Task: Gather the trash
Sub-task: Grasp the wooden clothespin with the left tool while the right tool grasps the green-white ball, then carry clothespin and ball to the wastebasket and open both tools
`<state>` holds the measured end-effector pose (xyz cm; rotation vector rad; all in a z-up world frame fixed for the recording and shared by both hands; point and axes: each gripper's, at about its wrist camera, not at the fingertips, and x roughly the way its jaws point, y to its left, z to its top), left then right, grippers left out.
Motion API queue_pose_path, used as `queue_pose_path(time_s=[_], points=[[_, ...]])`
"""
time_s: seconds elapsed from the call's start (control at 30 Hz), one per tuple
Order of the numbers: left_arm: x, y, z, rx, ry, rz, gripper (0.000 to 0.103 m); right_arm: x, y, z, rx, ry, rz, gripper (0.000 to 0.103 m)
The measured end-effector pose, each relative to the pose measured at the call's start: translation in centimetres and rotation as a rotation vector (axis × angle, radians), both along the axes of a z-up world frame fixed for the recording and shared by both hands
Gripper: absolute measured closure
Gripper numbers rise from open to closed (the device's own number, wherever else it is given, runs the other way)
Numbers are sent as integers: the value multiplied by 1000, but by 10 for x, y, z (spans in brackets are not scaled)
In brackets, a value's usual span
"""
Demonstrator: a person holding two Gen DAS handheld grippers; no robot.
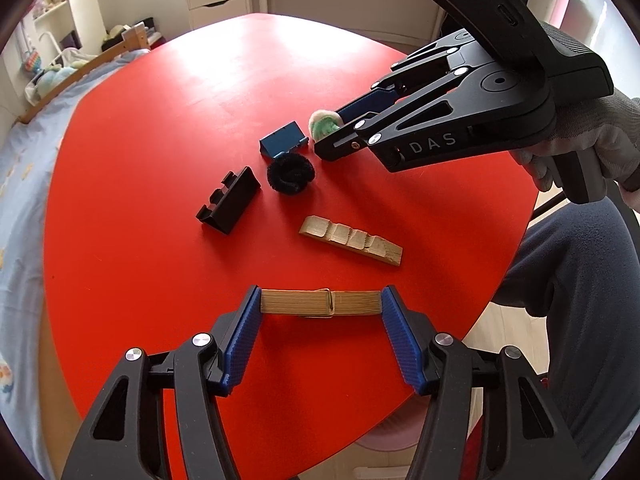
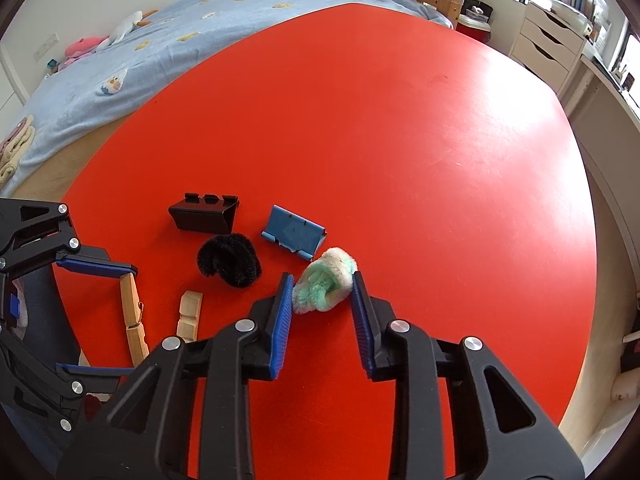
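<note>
My left gripper (image 1: 320, 303) is shut on a wooden clothespin (image 1: 320, 303) end to end, just above the red table (image 1: 160, 140); it also shows in the right wrist view (image 2: 132, 320). My right gripper (image 2: 322, 286) is closed on a green and white fuzzy pompom (image 2: 324, 284), also seen from the left wrist (image 1: 324, 124). A black fuzzy coil (image 1: 290, 174) (image 2: 230, 260), a broken wooden clothespin half (image 1: 352, 240) (image 2: 190, 314), a black plastic clip (image 1: 228, 200) (image 2: 204, 214) and a blue plastic clip (image 1: 282, 140) (image 2: 294, 236) lie on the table.
A bed with a blue sheet (image 2: 140, 48) lies beyond the table's far edge. White drawers (image 2: 548, 44) stand at the far right. The person's leg (image 1: 580, 300) is by the table's right edge.
</note>
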<state>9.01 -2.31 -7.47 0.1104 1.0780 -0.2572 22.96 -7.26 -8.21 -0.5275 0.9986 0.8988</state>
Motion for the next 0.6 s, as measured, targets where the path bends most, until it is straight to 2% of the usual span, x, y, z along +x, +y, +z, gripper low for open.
queue_pose_path(time_s=[0.3,0.6], points=[[0,5,5,-10,-17,20,44,-2,-4,6,9,-2,-16,76],[-3,12,20,-25,-44,57,44,-15,-17,25,57,-9,-36,76]])
